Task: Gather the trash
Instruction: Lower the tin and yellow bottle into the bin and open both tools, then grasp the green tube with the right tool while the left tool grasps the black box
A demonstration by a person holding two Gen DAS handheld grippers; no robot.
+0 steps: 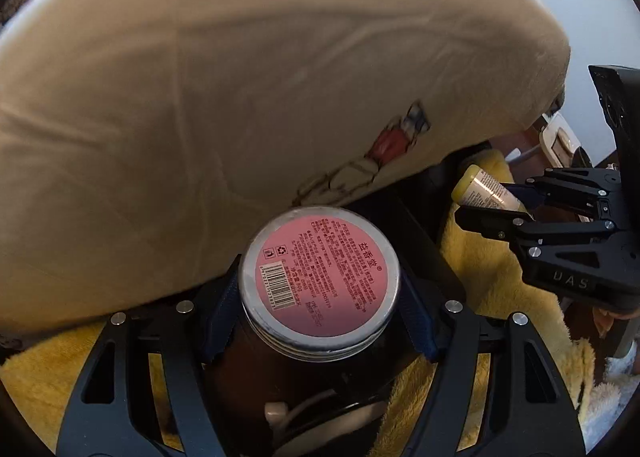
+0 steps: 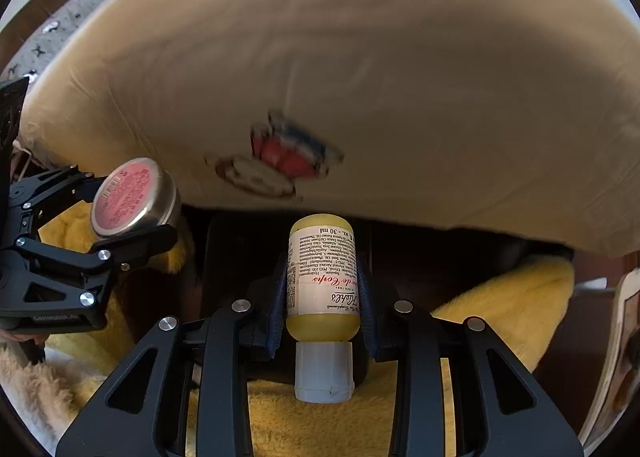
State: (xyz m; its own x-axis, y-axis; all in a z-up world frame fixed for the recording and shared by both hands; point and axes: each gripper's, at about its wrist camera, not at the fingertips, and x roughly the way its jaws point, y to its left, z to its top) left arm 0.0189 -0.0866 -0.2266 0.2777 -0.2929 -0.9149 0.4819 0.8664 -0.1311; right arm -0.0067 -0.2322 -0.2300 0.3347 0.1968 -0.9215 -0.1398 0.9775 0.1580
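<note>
My left gripper (image 1: pixel 320 297) is shut on a round metal tin (image 1: pixel 320 277) with a pink printed label; the tin's flat end faces the camera. The tin also shows at the left of the right wrist view (image 2: pixel 132 197), held in the left gripper (image 2: pixel 128 213). My right gripper (image 2: pixel 322 289) is shut on a small yellow bottle (image 2: pixel 322 277) with a white label and a white cap toward the camera. In the left wrist view the right gripper (image 1: pixel 496 197) holds that bottle (image 1: pixel 484 189) at the right. Both are held in the air above a yellow blanket.
A big beige cushion (image 1: pixel 260 77) with a small embroidered figure fills the space ahead, close to both grippers; it also fills the right wrist view (image 2: pixel 360 77). A fluffy yellow blanket (image 2: pixel 320 417) lies below, over dark furniture (image 2: pixel 440 257). White fluffy fabric (image 2: pixel 32 385) lies at the left.
</note>
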